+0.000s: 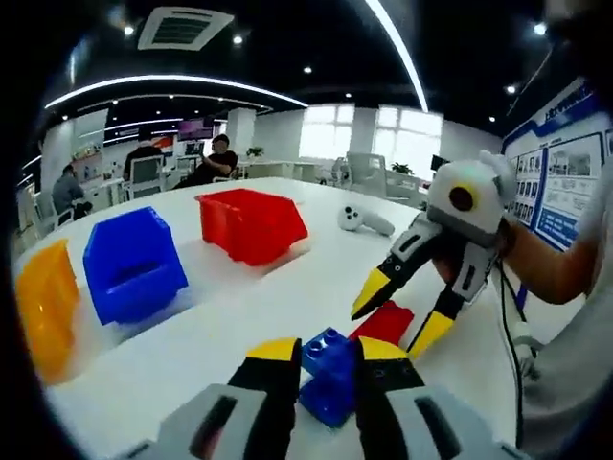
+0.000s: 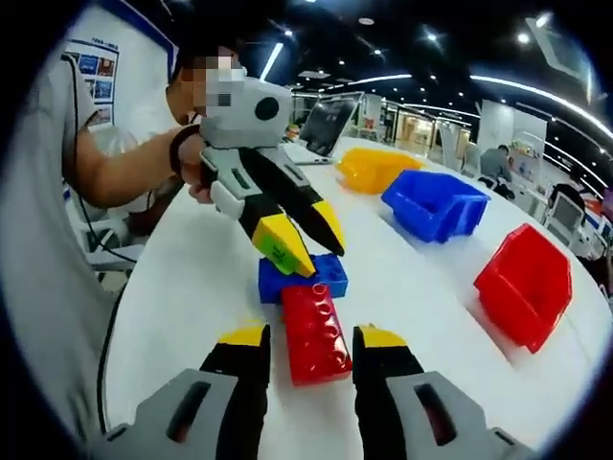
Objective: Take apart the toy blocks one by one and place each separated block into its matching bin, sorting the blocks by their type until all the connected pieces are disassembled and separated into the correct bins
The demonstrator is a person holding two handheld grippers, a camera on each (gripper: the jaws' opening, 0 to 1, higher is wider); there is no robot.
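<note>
A blue block (image 1: 326,376) and a red block (image 1: 385,322) lie joined end to end on the white table (image 1: 239,316). My left gripper (image 1: 328,351) is shut on the blue block. In the right gripper view it (image 2: 306,244) comes down from the left onto the blue block (image 2: 303,278). The red block (image 2: 314,335) lies between the jaws of my right gripper (image 2: 314,337), which stand open with a thin gap on each side. The left gripper view has the right gripper (image 1: 400,312) straddling the red block from the right.
Three bins stand in a row: yellow (image 1: 43,307), blue (image 1: 129,264), red (image 1: 251,222). A white controller (image 1: 364,220) lies beyond them. A person's arm (image 2: 124,168) holds the left gripper. A laptop (image 2: 326,125) sits at the far table end, and people sit at desks behind.
</note>
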